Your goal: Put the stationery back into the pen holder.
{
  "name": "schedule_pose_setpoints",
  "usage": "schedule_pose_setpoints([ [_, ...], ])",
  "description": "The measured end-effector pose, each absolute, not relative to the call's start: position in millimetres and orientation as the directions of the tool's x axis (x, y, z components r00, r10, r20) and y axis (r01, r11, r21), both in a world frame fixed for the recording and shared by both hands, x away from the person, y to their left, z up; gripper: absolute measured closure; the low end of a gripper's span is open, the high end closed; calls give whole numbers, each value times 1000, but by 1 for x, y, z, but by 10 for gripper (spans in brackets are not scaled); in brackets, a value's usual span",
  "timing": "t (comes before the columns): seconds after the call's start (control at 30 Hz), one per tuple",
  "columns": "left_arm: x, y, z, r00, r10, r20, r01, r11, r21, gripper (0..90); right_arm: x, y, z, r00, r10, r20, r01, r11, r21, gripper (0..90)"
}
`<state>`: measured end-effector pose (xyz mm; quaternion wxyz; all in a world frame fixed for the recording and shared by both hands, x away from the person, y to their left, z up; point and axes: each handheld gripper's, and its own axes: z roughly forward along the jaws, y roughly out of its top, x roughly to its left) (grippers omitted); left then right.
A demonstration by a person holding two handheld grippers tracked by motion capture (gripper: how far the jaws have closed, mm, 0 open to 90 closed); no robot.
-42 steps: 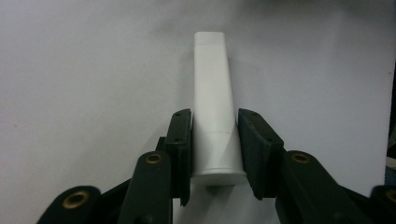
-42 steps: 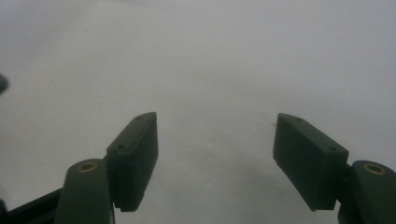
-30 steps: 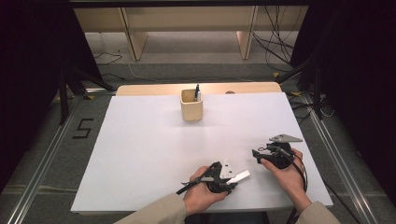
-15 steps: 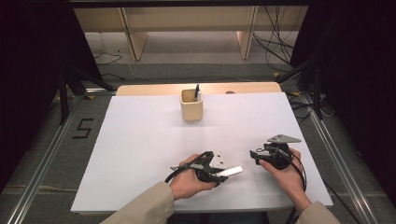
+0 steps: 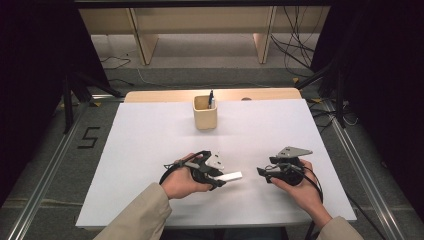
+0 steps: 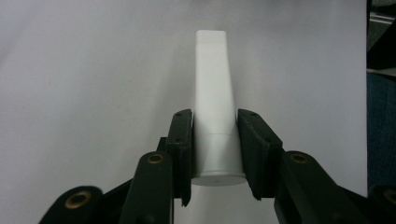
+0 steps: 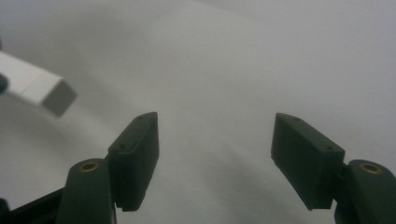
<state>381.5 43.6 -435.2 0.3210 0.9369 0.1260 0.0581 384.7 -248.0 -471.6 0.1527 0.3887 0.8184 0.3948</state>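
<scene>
L tongs [image 5: 223,179] clamped on white plastic tube [image 5: 232,176], held above white tabletop [image 5: 150,135]; R tongs [image 5: 262,172] wide open, empty.

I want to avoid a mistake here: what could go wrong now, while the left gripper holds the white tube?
1. The left gripper clamps the white tube only near its cap end, so the long free end could swing or slip out.
2. The right gripper stands open close to the tube's tip; a hasty handover might knock it.
3. The wooden cup already holds pens, so the tube could catch on them if put in.
</scene>
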Motion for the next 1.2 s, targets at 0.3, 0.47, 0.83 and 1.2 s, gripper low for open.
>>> schedule_pose_setpoints([
  [0.3, 384, 52, -434, 988, 153, -2, 128, -817, 562, 669, 369, -213, -468, -878, 479, 10, 328, 585, 742, 346],
  [0.47, 384, 51, -435, 992, 122, -19, 112, -829, 549, 669, 365, -198, -467, -924, 382, -18, 251, 640, 726, 370],
  [0.83, 384, 45, -434, 997, 79, -17, 76, -842, 534, 668, 365, -178, -463, -956, 288, -58, 166, 692, 703, 443],
  [1.2, 382, 42, -433, 999, 51, -14, 51, -849, 526, 668, 367, -165, -464, -976, 212, -47, 126, 730, 672, 521],
])
